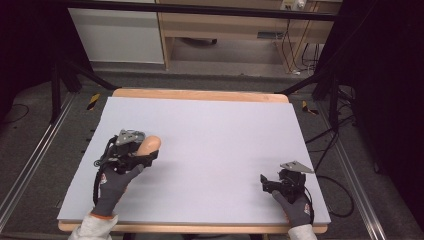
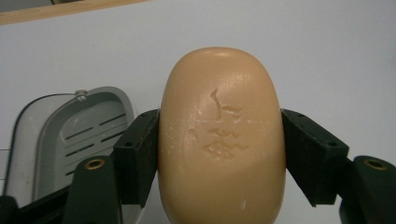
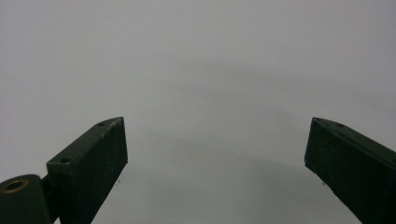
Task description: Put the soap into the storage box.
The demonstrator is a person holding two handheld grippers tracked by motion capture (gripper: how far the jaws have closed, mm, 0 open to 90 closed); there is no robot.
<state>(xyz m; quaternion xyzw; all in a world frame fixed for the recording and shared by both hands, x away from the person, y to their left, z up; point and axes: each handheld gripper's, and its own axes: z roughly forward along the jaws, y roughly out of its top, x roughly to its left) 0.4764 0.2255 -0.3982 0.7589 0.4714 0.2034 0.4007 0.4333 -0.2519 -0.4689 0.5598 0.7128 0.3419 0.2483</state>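
A tan oval soap bar [image 2: 222, 135] with a stamped mark sits between the two black jaws of my left gripper [image 2: 221, 142], which is shut on its sides. In the high view the soap bar [image 1: 150, 144] sticks out of the left gripper [image 1: 146, 150] over the left part of the pale mat [image 1: 215, 135]. A grey slotted soap dish [image 2: 77, 135] lies just left of the held soap in the left gripper view. My right gripper [image 1: 265, 182] rests near the mat's front right corner. Its jaws stand wide apart over bare mat in the right gripper view [image 3: 217, 149].
The mat covers a wooden table [image 1: 200, 94] whose edge shows at the back. Black frame legs, floor rails and cables surround the table, and a wooden cabinet [image 1: 225, 30] stands behind it.
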